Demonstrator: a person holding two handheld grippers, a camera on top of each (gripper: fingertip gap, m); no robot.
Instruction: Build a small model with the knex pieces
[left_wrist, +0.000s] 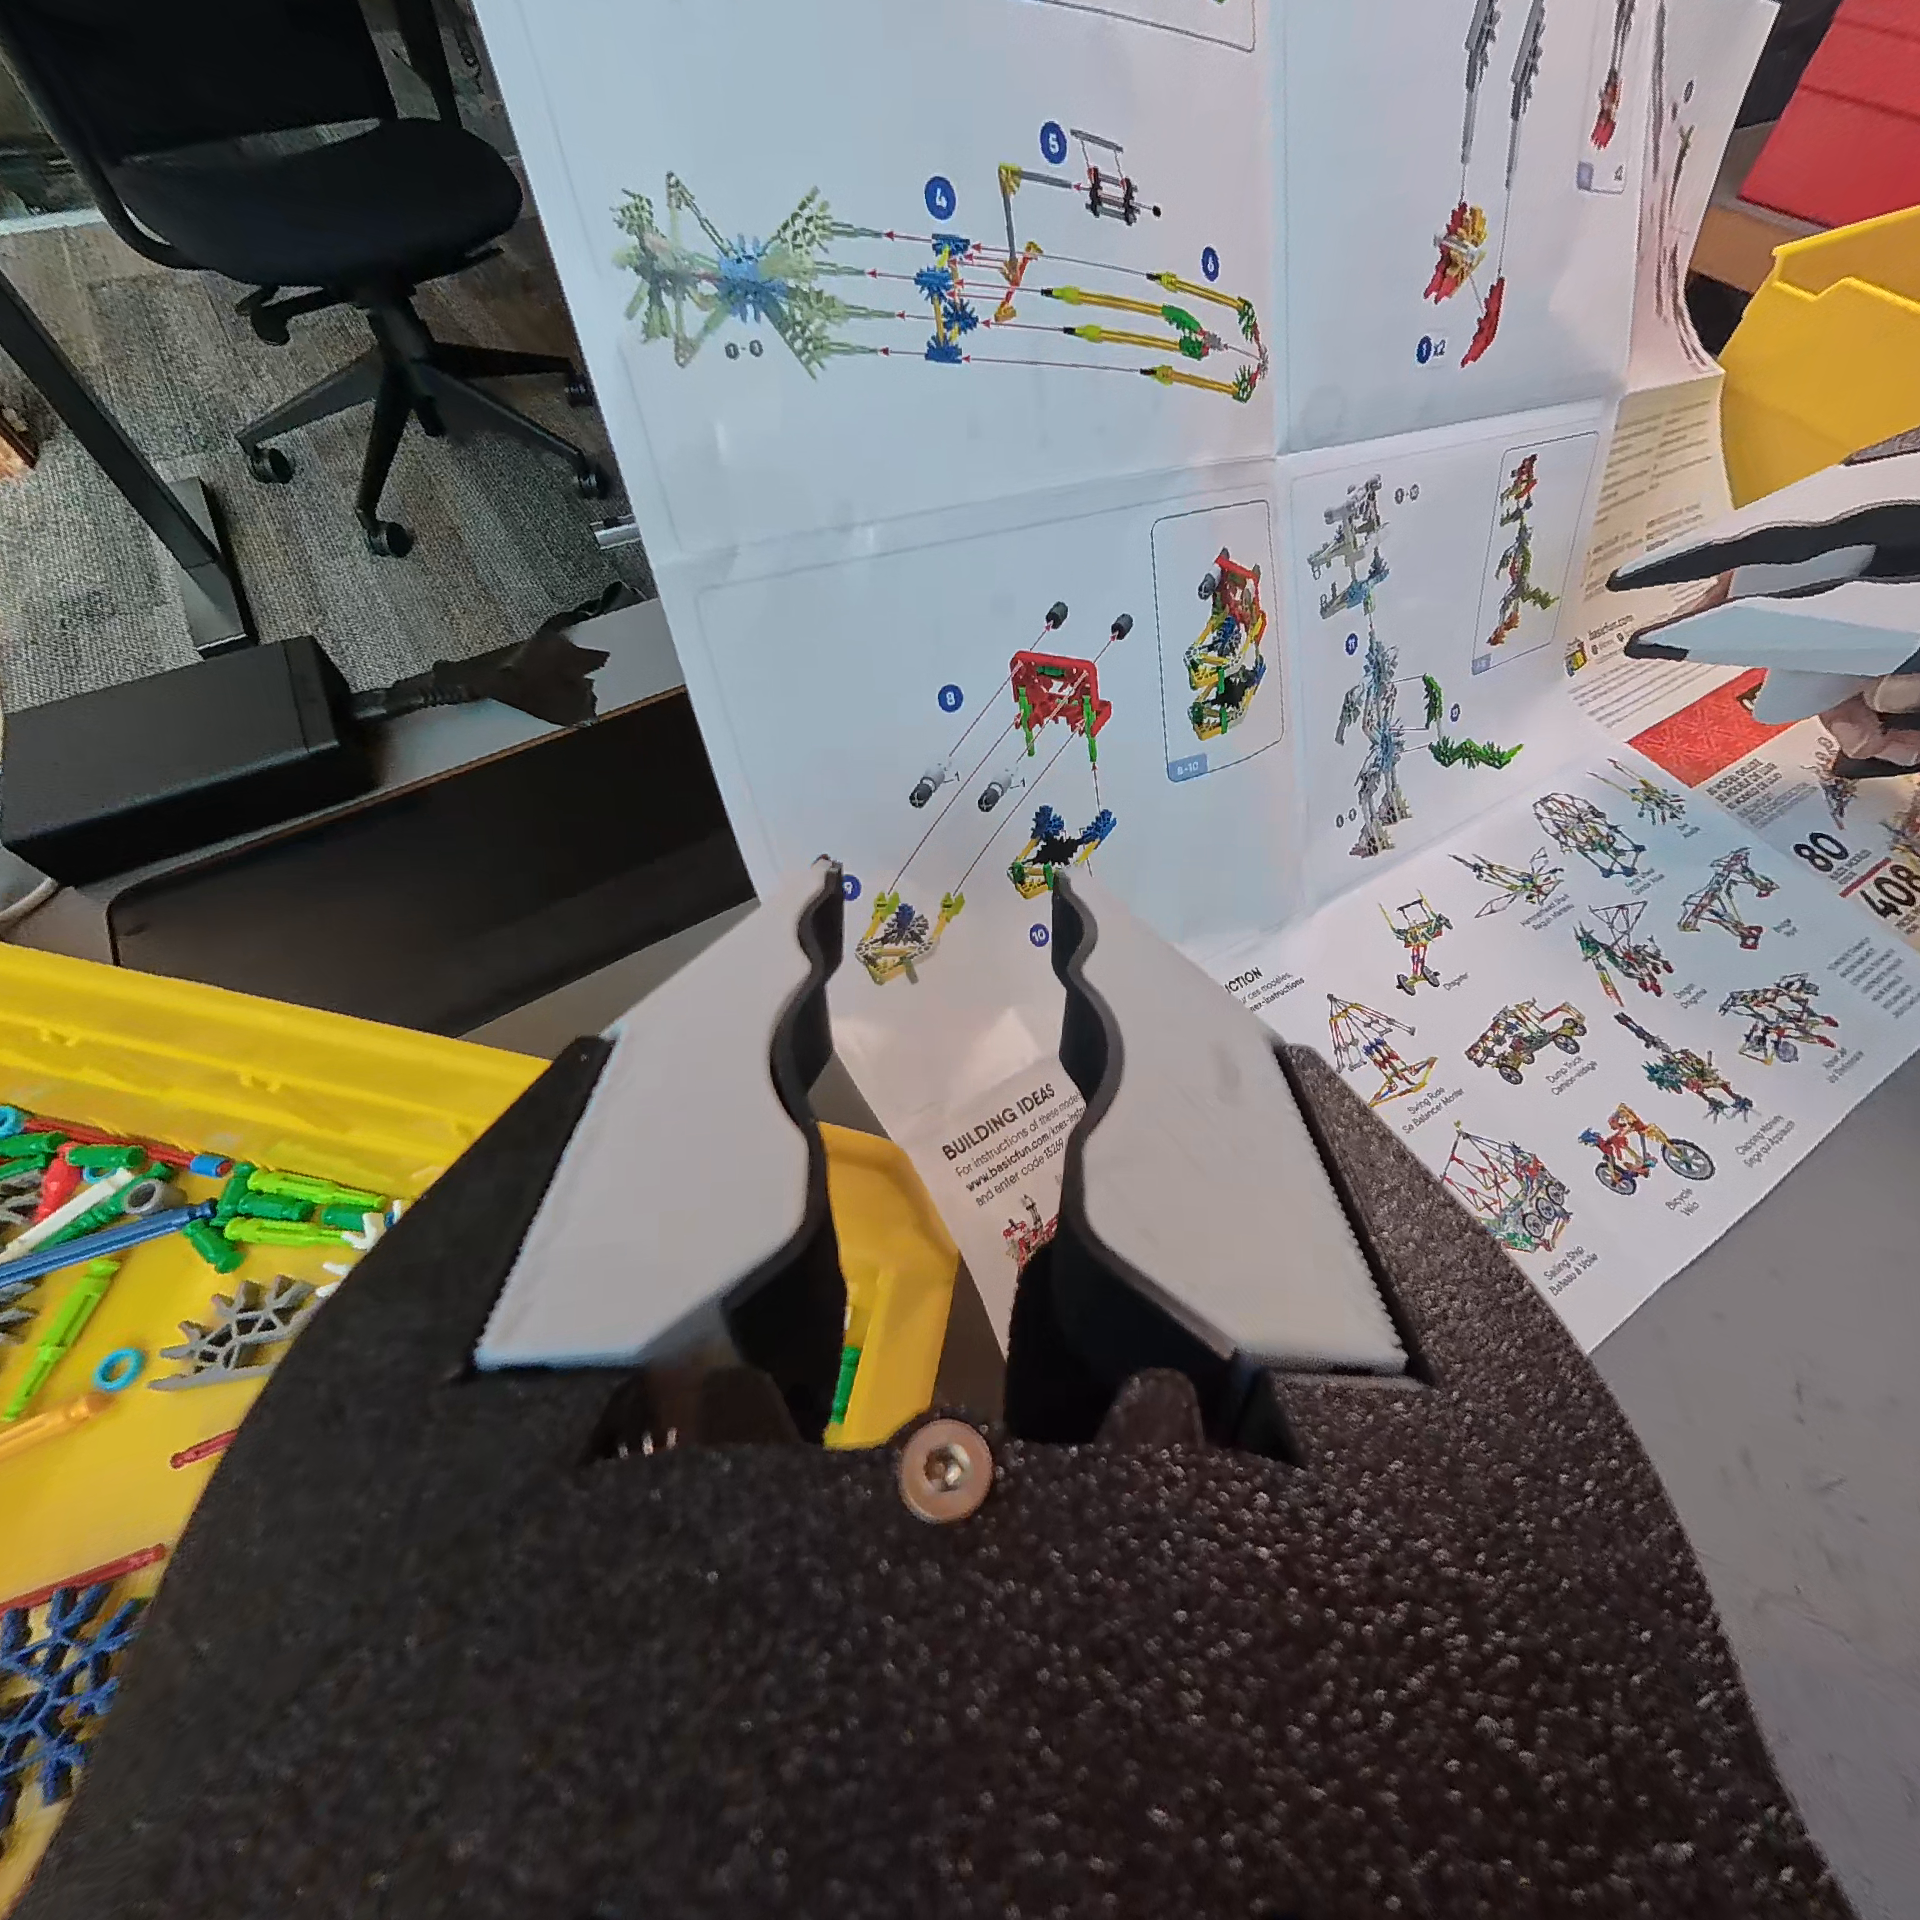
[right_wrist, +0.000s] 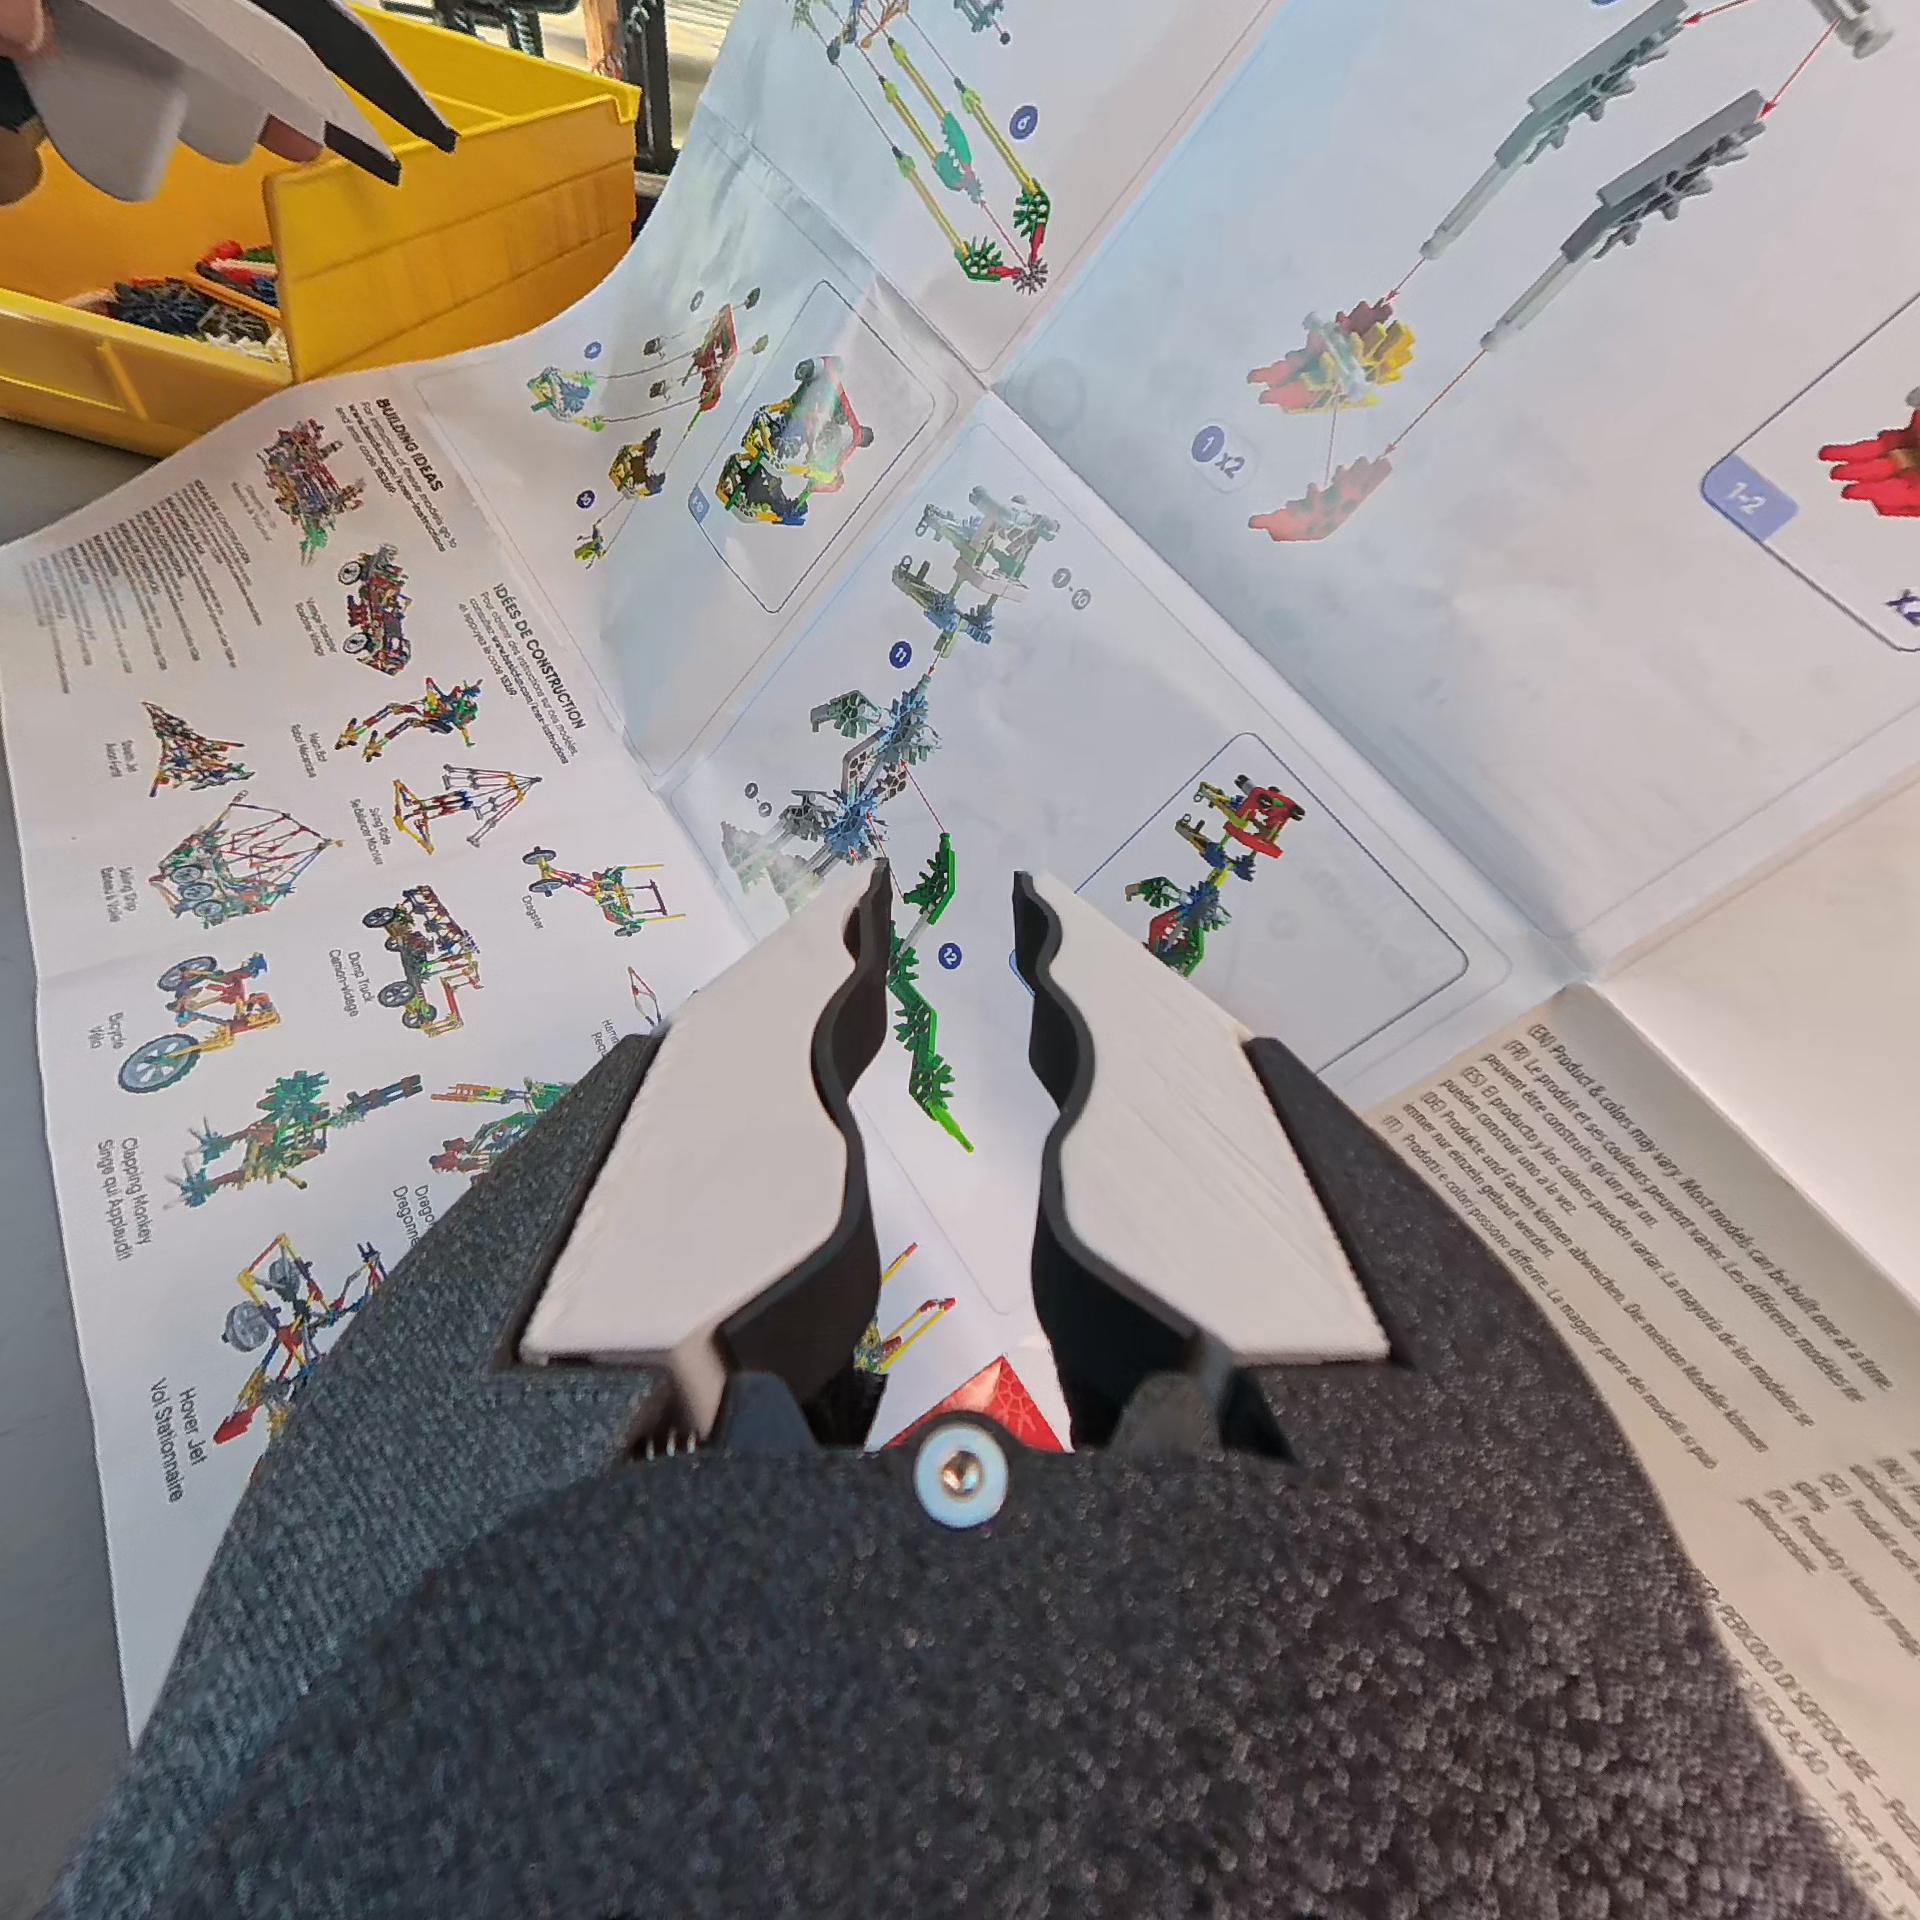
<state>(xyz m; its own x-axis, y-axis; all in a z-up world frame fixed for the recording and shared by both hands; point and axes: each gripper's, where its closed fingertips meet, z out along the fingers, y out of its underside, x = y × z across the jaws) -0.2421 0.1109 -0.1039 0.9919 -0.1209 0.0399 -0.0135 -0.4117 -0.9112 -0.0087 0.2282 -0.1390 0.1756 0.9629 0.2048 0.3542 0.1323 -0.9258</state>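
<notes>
Paper fills the left wrist view: a large folded instruction sheet (left_wrist: 966, 436) stands curved at centre, and the left hand-held gripper (left_wrist: 945, 883), released and empty, hovers before it. A yellow tray (left_wrist: 260, 1049) of small plastic building pieces (left_wrist: 260, 1205) sits lower left.

In the right wrist view the right hand-held gripper (right_wrist: 951, 878), also released, hovers over the sheet's lower panels. The sheet looks thin, light and easily creased; an edge seems best for taking hold.
</notes>
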